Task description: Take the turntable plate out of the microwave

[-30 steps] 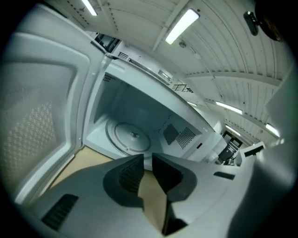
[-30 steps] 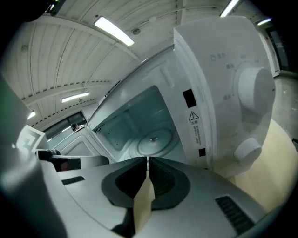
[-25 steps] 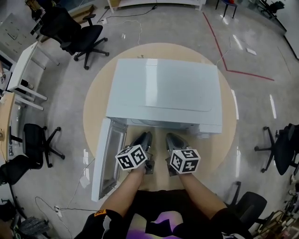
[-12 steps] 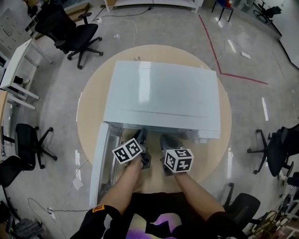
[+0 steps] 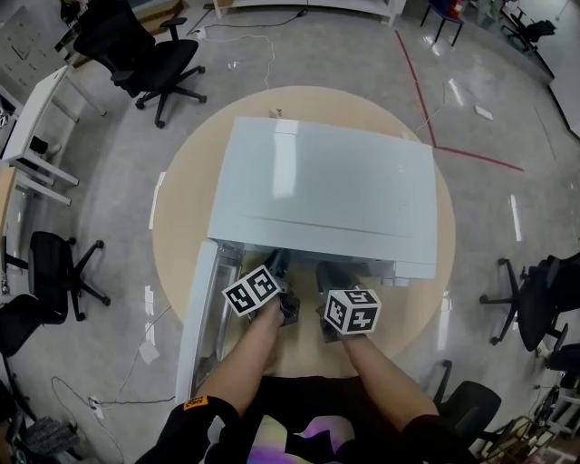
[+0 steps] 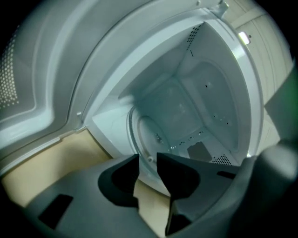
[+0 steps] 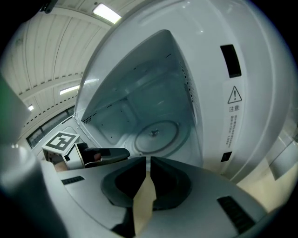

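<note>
You stood at a round wooden table point(image 5: 181, 217) on a glossy grey floor point(image 5: 507, 109). In the head view a black office chair point(image 5: 149, 59) sat beyond the table at upper left, near a white desk point(image 5: 36, 127). Another chair point(image 5: 59, 272) stood at the left and a third point(image 5: 544, 294) at the right. A red tape line point(image 5: 415, 86) crossed the floor. The right gripper view showed a ceiling light strip point(image 7: 107, 13).

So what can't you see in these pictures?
- Left gripper view: the left tool covers the near edge of the turntable plate, so I cannot tell whether they touch.
- Head view: the microwave hides its own inside under its top, so the plate does not show there.
- Right gripper view: the print on the warning label is too small to read.
</note>
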### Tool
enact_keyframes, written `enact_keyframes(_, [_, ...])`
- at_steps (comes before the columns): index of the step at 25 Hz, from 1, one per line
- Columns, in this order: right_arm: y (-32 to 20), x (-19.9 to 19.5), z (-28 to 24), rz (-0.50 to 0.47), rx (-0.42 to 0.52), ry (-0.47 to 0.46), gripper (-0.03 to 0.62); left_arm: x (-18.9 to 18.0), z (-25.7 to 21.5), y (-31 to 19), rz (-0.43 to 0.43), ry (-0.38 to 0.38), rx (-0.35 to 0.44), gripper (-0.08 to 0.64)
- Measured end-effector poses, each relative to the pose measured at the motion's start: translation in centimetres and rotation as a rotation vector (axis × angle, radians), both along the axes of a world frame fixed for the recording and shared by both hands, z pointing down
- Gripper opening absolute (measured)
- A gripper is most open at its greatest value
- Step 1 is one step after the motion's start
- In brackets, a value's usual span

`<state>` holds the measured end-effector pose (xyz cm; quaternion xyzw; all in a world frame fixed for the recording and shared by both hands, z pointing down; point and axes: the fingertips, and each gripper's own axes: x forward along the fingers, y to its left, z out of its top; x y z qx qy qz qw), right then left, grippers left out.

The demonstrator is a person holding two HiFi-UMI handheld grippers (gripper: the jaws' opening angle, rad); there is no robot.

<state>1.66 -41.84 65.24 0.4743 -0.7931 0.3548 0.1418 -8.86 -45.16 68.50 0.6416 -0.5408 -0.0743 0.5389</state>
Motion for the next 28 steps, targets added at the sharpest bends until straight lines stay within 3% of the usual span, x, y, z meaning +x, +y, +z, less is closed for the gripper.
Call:
enact_keyframes(5, [-0.2, -0.1, 0.0, -0.004, -0.005, -0.015, 0.018, -0.2, -0.2, -0.3, -0.045, 0.054, -0.005, 0.147])
enact_keyframes(12, [-0.1, -0.5, 1.0, 0.002, -0.049, -0.059, 0.017, -0.7, 0.3, -0.2, -0.072, 0.054, -0.026, 0.144])
enact_keyframes(15, [-0.1, -1.0, 1.4, 0.002, -0.074, -0.078, 0.017, -1.0, 0.6, 0.0, -0.075, 0.050, -0.047, 0.080])
enact_keyframes(18, [-0.2, -1.3, 1.8, 0.003, -0.096, -0.100, 0.018, -1.2, 0.5, 0.1, -0.088, 0.051, -0.048, 0.077])
enact_keyframes(25, [-0.9, -1.6, 3.0, 0.082, -0.172, -0.246, 0.021, -1.1, 0.4, 0.1, -0.098, 0.070, -0.055, 0.063])
enact_keyframes(28, [-1.0, -1.6, 3.5, 0.118, -0.211, -0.338, 0.092, -1.0, 0.3, 0.2, -0.102, 0.078, -0.055, 0.061])
